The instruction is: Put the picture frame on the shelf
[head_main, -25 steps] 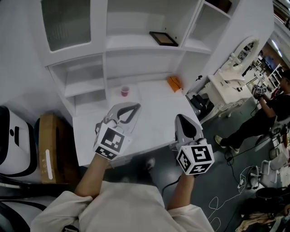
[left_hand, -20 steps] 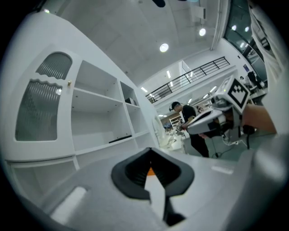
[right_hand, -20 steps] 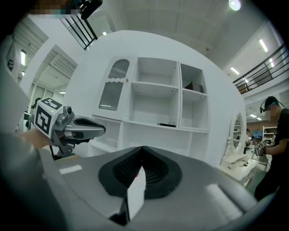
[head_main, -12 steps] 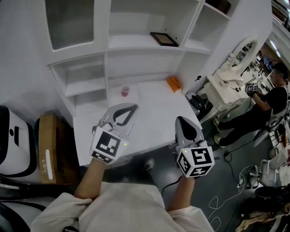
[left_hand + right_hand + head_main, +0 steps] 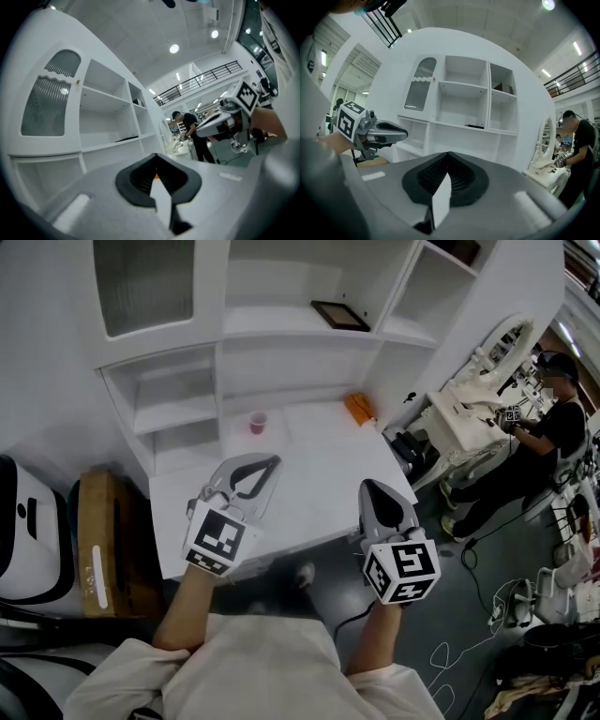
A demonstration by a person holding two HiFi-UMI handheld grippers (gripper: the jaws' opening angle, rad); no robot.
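Note:
The dark picture frame (image 5: 339,315) lies flat on the middle shelf of the white cabinet (image 5: 234,381); it also shows as a thin dark slab in the left gripper view (image 5: 125,139) and the right gripper view (image 5: 476,126). My left gripper (image 5: 270,463) hovers over the white desk's near left part, jaws shut and empty. My right gripper (image 5: 368,487) hangs at the desk's near right edge, also shut with nothing in it. Both are far below and in front of the frame. Each gripper sees the other: the right gripper (image 5: 220,123), the left gripper (image 5: 389,131).
A pink cup (image 5: 258,423) and an orange object (image 5: 361,412) stand at the back of the white desk (image 5: 319,465). A cardboard box (image 5: 98,549) sits on the left. On the right are a white vanity with mirror (image 5: 487,381), a person (image 5: 544,437) and floor cables (image 5: 469,634).
Both grippers have stayed shut and drifted only slightly leftward. The person at the right has moved nearer to the vanity.

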